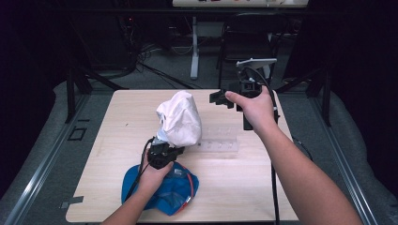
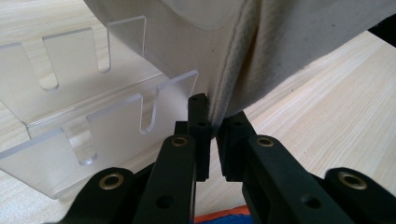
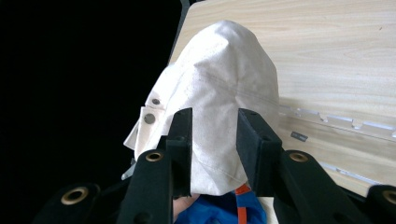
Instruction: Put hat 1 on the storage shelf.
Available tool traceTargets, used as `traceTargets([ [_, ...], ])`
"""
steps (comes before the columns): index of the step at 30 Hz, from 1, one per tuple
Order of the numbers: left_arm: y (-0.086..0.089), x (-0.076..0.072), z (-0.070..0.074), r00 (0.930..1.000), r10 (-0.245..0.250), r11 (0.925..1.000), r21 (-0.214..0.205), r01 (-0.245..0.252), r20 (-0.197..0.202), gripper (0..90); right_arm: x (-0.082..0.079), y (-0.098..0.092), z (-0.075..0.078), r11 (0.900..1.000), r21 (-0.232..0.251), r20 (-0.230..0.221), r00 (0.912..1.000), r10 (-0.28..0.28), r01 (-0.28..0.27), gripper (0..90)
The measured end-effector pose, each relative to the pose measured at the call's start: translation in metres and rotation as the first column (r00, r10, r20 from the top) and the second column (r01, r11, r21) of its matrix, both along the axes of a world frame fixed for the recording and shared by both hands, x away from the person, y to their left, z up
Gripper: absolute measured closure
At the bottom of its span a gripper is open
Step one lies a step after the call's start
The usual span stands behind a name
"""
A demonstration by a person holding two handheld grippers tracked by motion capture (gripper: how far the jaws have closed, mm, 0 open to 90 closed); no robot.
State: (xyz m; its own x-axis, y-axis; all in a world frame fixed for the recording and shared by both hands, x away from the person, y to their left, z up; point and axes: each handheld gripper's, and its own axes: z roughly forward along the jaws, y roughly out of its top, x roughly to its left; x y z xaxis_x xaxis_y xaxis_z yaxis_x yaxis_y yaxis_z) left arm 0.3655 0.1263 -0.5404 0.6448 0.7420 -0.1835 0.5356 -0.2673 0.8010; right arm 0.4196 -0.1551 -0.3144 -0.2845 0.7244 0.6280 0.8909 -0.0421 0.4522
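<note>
Blue cap (image 1: 162, 190): lies flat near the front edge of the table (image 1: 117, 117), left of centre, partly under the person's left hand (image 1: 152, 176). Risk: the hand or its cable may drag it off the front edge.

Left gripper (image 1: 174, 151): sits just behind the blue cap, jaws pinched tight on the hem of the white cap (image 1: 179, 118); the left gripper view shows the seam (image 2: 224, 100) caught between the pads. Risk: the grip takes in very little cloth, so a tug could pull the hem free.

White cap: stands raised near the middle of the table, held up from below. Risk: it may sag or tip if the pinch slips.

Clear rack (image 1: 219, 145): a slotted plastic stand just right of the white cap, touching or nearly touching its cloth. Risk: it is hard to see, and the cloth could snag a slot or push the rack aside.

Right gripper (image 1: 220, 97): held above the back right part of the table, well apart from the caps, jaws apart and empty. Risk: closing in at an angle could knock the white cap loose.
</note>
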Motion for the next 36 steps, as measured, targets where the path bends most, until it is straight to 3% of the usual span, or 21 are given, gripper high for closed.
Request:
traceTargets([
  [4, -0.001, -0.003, 0.002, 1.0, -0.004, 0.9997, 0.024, 0.004, 0.008, 82.5, -0.003, 0.0, -0.006, 0.9999, -0.014, -0.005, 0.9999, 0.009, -0.009, 67.1],
  [6, 0.002, -0.007, 0.005, 0.9996, 0.001, 1.0, 0.005, -0.001, 0.027, 68.2, -0.006, -0.001, -0.011, 0.9994, -0.031, -0.001, 0.9999, 0.016, -0.016, 66.7],
  [7, 0.003, -0.01, 0.007, 0.9986, 0.014, 0.9997, -0.02, -0.013, 0.052, 68.2, -0.006, -0.001, -0.011, 0.9994, -0.031, -0.001, 0.9999, 0.016, -0.016, 66.7],
  [9, 0.009, -0.013, 0.01, 0.9976, 0.008, 1.0, -0.003, -0.008, 0.068, 63.7, -0.01, -0.001, -0.015, 0.9989, -0.043, -0.001, 0.9998, 0.018, -0.018, 66.3],
  [10, 0.01, -0.016, 0.011, 0.9974, 0.019, 0.9995, -0.025, -0.017, 0.07, 61.1, -0.011, -0.001, -0.016, 0.9986, -0.047, -0.005, 0.9997, 0.024, -0.024, 66.3],
  [11, 0.014, -0.018, 0.012, 0.9975, 0.002, 1.0, -0.004, -0.001, 0.071, 58.4, -0.015, -0.002, -0.018, 0.9983, -0.05, -0.004, 0.9996, 0.029, -0.029, 66.2],
  [13, 0.016, -0.023, 0.013, 0.9974, 0.018, 0.9993, -0.035, -0.015, 0.07, 56.8, -0.016, -0.003, -0.02, 0.9986, -0.045, -0.001, 0.9996, 0.028, -0.028, 66.1],
  [19, 0.035, -0.041, 0.018, 0.9971, 0.02, 0.9989, -0.043, -0.017, 0.073, 49.3, -0.03, -0.008, -0.027, 0.9969, -0.073, 0.01, 0.9995, 0.03, -0.029, 65.7],
  [25, 0.053, -0.056, 0.019, 0.9963, 0.037, 0.9987, -0.037, -0.035, 0.078, 47.3, -0.045, -0.019, -0.038, 0.9968, -0.078, 0.016, 0.9997, 0.021, -0.019, 65.4],
  [31, 0.075, -0.064, 0.02, 0.9953, 0.069, 0.9976, -0.002, -0.069, 0.068, 45.0, -0.064, -0.028, -0.062, 0.9956, -0.091, 0.005, 0.9997, 0.024, -0.024, 64.9],
  [36, 0.09, -0.069, 0.02, 0.9948, 0.082, 0.9965, -0.019, -0.081, 0.061, 47.0, -0.072, -0.031, -0.078, 0.9956, -0.091, 0.008, 0.9996, 0.025, -0.024, 64.8],
])
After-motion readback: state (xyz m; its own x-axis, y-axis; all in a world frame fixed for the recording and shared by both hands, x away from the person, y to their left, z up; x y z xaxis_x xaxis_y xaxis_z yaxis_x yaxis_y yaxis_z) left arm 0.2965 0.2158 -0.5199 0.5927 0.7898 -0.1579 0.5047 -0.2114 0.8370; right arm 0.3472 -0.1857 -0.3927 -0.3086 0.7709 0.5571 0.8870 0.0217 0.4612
